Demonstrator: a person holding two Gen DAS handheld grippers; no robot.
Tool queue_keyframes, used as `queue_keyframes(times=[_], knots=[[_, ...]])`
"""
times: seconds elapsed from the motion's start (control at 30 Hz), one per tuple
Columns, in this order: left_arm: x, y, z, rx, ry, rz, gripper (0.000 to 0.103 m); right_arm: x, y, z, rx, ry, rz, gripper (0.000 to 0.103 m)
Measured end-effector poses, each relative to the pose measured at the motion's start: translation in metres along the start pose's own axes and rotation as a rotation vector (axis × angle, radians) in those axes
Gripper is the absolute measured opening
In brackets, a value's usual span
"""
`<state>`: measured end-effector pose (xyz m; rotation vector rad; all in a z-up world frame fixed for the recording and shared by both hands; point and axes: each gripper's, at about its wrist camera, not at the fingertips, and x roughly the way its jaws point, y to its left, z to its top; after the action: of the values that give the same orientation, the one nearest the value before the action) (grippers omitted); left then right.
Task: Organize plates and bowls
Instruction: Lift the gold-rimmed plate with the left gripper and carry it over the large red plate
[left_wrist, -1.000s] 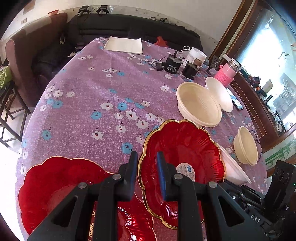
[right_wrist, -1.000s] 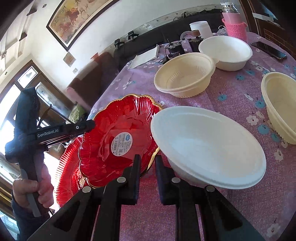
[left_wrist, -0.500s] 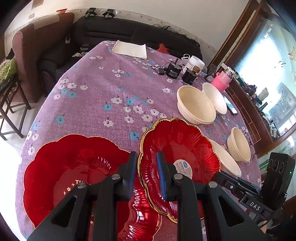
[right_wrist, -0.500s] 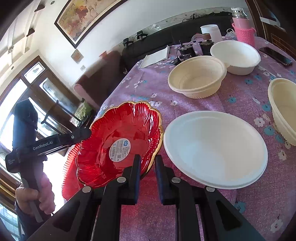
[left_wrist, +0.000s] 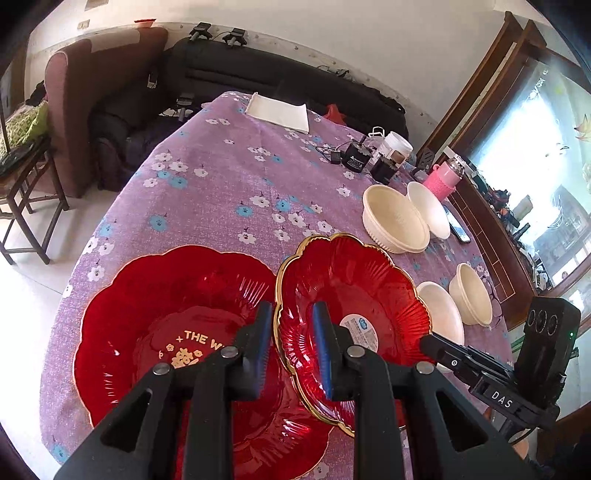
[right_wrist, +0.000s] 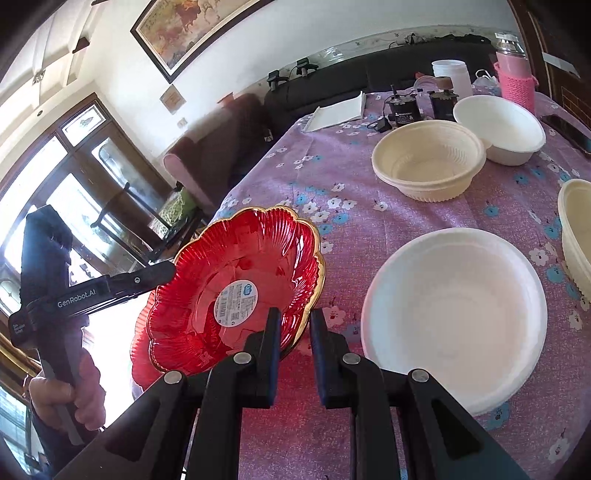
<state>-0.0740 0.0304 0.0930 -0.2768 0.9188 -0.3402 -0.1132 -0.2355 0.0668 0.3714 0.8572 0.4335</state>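
My left gripper (left_wrist: 291, 343) is shut on the left rim of a red gold-edged plate (left_wrist: 354, 295) with a round label, and my right gripper (right_wrist: 293, 347) is shut on its opposite rim (right_wrist: 236, 284). Both hold it tilted above the table. A larger red plate (left_wrist: 173, 317) with gold lettering lies on the purple cloth below and to the left. A white bowl (right_wrist: 454, 314) sits just right of my right gripper. A cream ribbed bowl (right_wrist: 428, 162), another white bowl (right_wrist: 498, 125) and a cream bowl (right_wrist: 576, 232) stand farther back and right.
The flowered purple table (left_wrist: 229, 192) carries a folded white cloth (left_wrist: 277, 110), black adapters (left_wrist: 356, 157), a white cup (left_wrist: 397, 142), a pink bottle (left_wrist: 441, 179) and a phone (left_wrist: 458, 229) at its far side. A sofa and an armchair stand beyond.
Both grippers have lifted the gold-edged red plate higher and drawn back. The larger red plate below shows more fully, with its lettering.
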Motion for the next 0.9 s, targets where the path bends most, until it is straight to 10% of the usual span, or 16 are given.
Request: queue_keyframes(times=[0.9], knots=[[-0.048, 0.101, -0.058, -0.219, -0.089, 0.057, 0.021, 0.079, 0.088, -0.01, -0.219, 0.15, 0.031, 0.018]])
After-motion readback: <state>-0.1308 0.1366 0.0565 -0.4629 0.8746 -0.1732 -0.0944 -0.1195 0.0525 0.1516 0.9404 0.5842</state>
